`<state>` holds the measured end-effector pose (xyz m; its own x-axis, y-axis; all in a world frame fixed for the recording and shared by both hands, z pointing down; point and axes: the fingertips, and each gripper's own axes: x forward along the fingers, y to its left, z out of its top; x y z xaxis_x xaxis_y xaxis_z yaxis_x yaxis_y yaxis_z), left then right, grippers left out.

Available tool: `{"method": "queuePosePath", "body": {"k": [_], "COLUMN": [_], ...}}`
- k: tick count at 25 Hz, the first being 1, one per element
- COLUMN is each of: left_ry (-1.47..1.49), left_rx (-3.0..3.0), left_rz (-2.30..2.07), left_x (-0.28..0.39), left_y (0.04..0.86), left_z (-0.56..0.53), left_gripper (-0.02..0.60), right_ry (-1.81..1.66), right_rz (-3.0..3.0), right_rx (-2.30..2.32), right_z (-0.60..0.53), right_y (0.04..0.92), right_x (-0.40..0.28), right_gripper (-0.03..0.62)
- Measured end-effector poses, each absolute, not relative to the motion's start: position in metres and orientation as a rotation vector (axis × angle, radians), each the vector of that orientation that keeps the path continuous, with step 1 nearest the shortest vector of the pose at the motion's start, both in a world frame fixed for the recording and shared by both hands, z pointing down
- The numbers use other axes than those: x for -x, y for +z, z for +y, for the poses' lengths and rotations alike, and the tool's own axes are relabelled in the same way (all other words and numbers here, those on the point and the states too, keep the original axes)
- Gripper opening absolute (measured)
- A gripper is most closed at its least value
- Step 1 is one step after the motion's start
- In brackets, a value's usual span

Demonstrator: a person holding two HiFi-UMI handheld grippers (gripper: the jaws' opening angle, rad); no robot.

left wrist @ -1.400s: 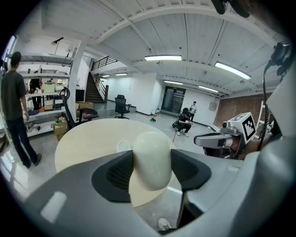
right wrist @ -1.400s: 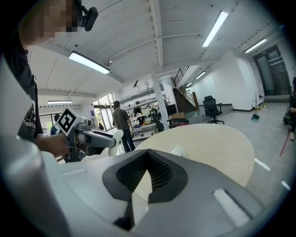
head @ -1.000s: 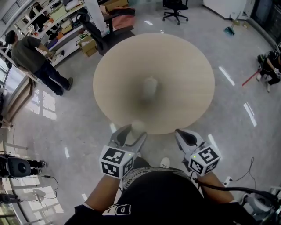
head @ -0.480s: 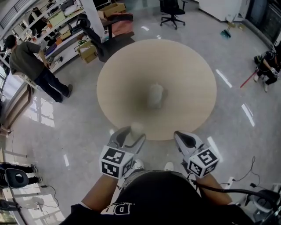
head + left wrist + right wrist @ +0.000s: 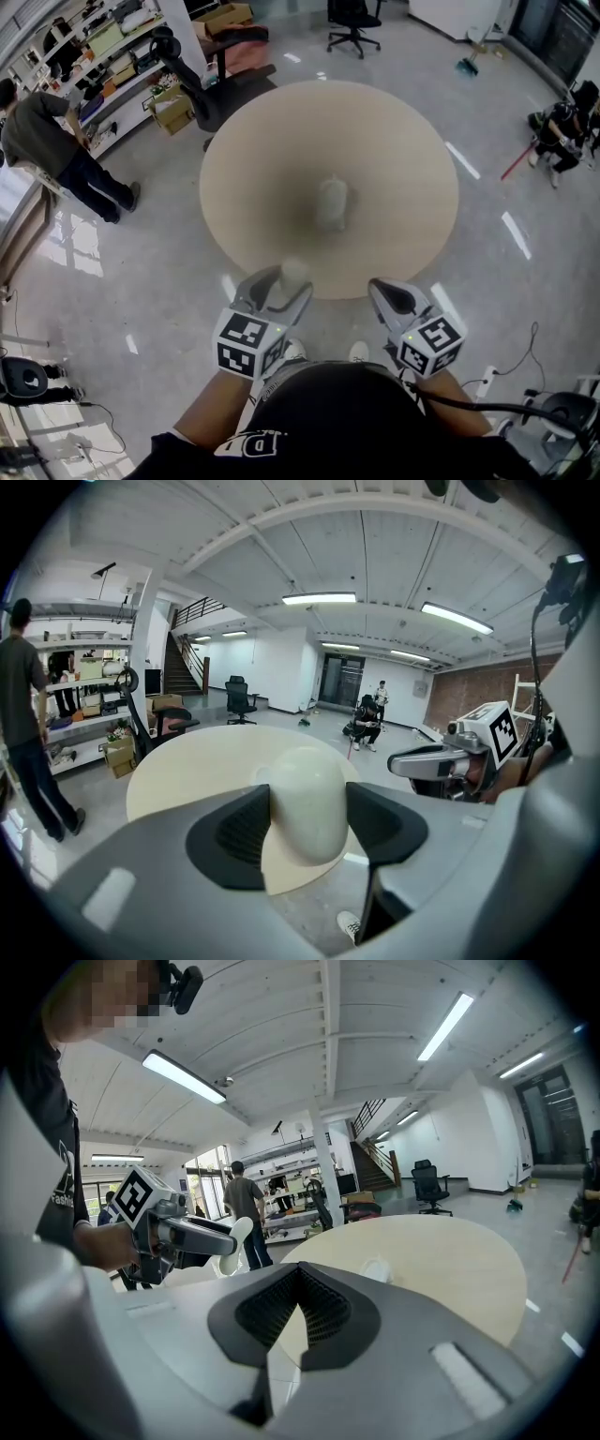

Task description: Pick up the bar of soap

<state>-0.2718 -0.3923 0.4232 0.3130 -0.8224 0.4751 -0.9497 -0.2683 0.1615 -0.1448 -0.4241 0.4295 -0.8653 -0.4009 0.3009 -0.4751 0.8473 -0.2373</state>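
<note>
The left gripper [image 5: 286, 283] clamps the bar of soap [image 5: 307, 803] between wide-set jaws, its long axis poking past their tips at the worktop's [image 5: 394, 141] near edge, while the right gripper [image 5: 386, 289], jaws closed and empty, hangs alongside.

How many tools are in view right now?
2. The left tool, near the table rim, is shut on the bar of soap; the right tool, beside it, is shut and empty. None looks hidden.
</note>
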Motion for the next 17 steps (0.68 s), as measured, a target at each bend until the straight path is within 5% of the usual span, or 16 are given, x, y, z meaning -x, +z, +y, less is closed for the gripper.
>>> {"method": "queuePosePath", "body": {"k": [17], "left_ry": [0.389], "left_rx": [-2.151], "left_rz": [-1.604], "left_x": [0.305], "left_y": [0.429], "left_z": [-0.398], "left_gripper": [0.264], "right_ry": [0.45], "right_rz": [-2.773], "right_rx": [-0.665], "right_z": [-0.429], "right_y": [0.435], "right_x": [0.171], "right_gripper": [0.005]}}
